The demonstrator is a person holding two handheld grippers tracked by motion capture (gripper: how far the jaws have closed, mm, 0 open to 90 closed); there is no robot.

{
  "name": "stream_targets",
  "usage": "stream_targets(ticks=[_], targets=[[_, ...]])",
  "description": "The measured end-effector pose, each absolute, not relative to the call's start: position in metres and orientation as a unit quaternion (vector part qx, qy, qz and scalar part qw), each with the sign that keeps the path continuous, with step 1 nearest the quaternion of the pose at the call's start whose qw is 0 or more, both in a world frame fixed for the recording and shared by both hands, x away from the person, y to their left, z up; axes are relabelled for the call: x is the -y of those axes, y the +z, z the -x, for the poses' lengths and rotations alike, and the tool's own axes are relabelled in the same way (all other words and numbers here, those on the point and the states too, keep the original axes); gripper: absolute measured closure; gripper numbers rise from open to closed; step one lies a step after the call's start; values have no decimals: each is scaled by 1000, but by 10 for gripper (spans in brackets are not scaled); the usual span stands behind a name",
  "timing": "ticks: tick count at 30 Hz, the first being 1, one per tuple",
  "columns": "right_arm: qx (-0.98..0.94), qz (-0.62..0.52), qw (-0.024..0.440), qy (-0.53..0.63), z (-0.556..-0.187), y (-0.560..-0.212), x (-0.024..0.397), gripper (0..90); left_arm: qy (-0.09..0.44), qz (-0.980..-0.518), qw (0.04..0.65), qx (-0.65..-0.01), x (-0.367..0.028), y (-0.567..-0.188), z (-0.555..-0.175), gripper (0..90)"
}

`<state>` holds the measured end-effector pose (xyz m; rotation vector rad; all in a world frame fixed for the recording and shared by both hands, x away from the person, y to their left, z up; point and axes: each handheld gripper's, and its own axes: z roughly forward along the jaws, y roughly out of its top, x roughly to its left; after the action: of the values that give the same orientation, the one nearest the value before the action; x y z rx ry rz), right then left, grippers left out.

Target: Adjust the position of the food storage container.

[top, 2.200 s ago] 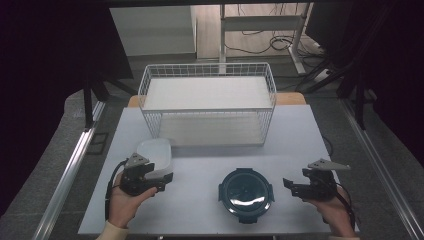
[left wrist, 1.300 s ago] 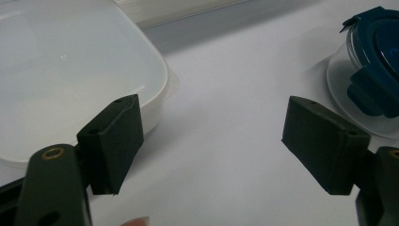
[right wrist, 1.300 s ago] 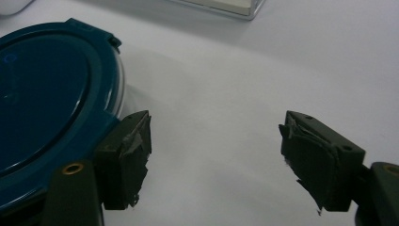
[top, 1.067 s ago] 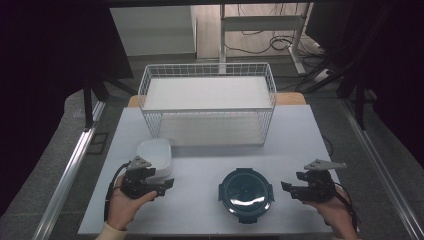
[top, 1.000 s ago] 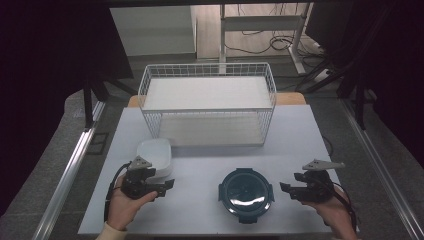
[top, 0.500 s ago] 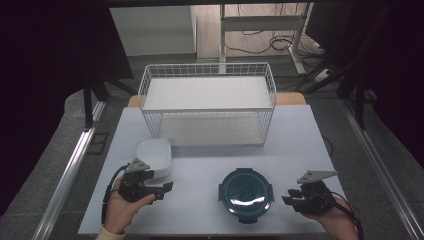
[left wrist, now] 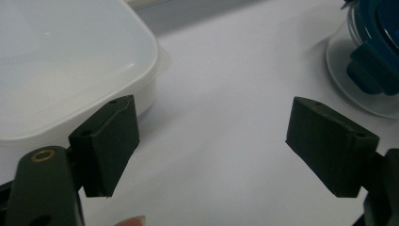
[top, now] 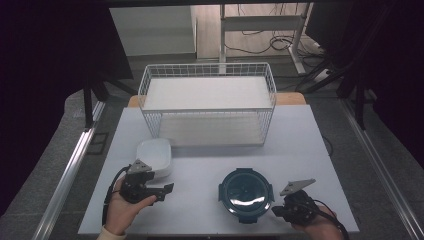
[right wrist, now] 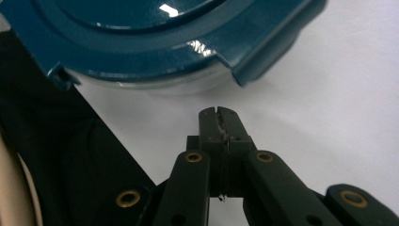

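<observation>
Take the basket at the back of the table as your landmark. Your right gripper sits at the near edge, in front of the basket's right end, and its jaws have just been closing: in the right gripper view the two tips meet flush with nothing between them, clenched on empty air. The jar, round with a dark teal clip lid, stands on the table in front of the basket's middle, nearer to you than to it. Your shut tips point at the jar's near right side and lie just short of it; the right gripper view shows a strip of bare table between them and the jar's rim, so they are near but apart. Your left gripper rests in front of the basket's left end with its jaws spread wide and nothing between the pads. The white box with its lid on lies in front of the basket's left corner, and in the left gripper view the box lies just beyond your left pad, whether touching I cannot tell.
</observation>
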<state>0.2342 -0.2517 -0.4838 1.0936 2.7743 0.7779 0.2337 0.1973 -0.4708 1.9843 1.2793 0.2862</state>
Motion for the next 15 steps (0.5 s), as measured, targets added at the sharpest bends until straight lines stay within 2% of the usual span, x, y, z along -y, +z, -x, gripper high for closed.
stream_targets(ticks=[15], targets=[[-902, -345, 20, 259, -236, -483, 239, 895, 119, -761, 384, -509, -204, -469, -228, 194]])
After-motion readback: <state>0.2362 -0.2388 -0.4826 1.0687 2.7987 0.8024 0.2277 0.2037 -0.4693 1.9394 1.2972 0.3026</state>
